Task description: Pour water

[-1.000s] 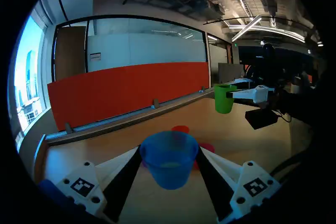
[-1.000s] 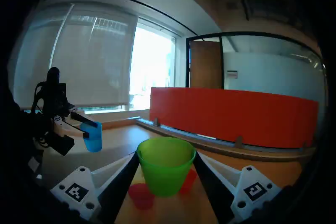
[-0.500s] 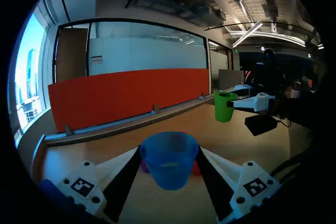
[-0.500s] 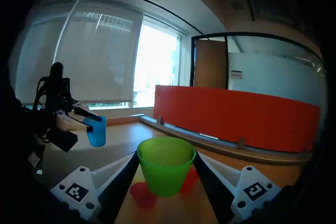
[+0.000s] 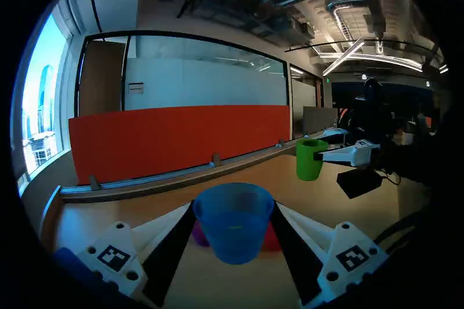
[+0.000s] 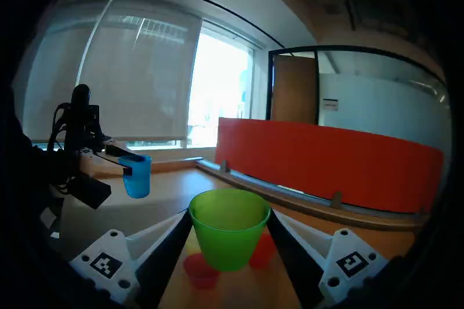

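While the left claw (image 5: 234, 211) grips a blue cup (image 5: 234, 236) holding a little water, the right claw (image 6: 229, 217) grips a green cup (image 6: 229, 242), both upright above the counter (image 5: 316, 202).

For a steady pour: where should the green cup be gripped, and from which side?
By its upper side wall, level from the side. The green cup is upright and tapers downward, so a grip under the wider top should not slip, and the mouth is left free. The right gripper holds it so.
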Demonstrator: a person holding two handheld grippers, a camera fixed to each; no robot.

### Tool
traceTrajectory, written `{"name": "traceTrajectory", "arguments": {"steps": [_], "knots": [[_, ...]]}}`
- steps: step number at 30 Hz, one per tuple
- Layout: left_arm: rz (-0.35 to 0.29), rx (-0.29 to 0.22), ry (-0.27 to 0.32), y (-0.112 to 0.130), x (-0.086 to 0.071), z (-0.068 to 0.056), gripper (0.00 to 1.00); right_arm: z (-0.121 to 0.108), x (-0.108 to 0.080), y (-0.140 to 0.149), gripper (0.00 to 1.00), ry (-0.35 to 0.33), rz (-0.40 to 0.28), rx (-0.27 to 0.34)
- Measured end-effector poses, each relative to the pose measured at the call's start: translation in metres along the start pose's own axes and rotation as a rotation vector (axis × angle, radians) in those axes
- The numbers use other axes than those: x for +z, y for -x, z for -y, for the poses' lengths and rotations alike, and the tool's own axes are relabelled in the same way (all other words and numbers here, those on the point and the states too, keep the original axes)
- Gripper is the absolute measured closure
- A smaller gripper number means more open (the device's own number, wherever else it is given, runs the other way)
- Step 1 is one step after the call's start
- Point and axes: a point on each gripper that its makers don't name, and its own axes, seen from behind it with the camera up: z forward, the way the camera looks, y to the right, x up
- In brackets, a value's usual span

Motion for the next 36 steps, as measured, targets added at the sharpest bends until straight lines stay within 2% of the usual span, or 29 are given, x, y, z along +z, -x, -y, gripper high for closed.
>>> {"name": "traceTrajectory", "arguments": {"steps": [14, 26, 36], "knots": [[-0.004, 0.020, 0.011, -0.006, -0.001, -0.005, 0.13, 0.008, 0.003, 0.003, 0.06, -0.025, 0.002, 0.001], [-0.012, 0.044, 0.005, -0.014, -0.002, -0.001, 0.13, 0.021, 0.006, 0.006, 0.06, -0.057, 0.006, 0.005], [-0.019, 0.069, 0.007, -0.021, -0.002, 0.000, 0.13, 0.044, 0.007, 0.012, 0.07, -0.119, 0.020, 0.002]]}}
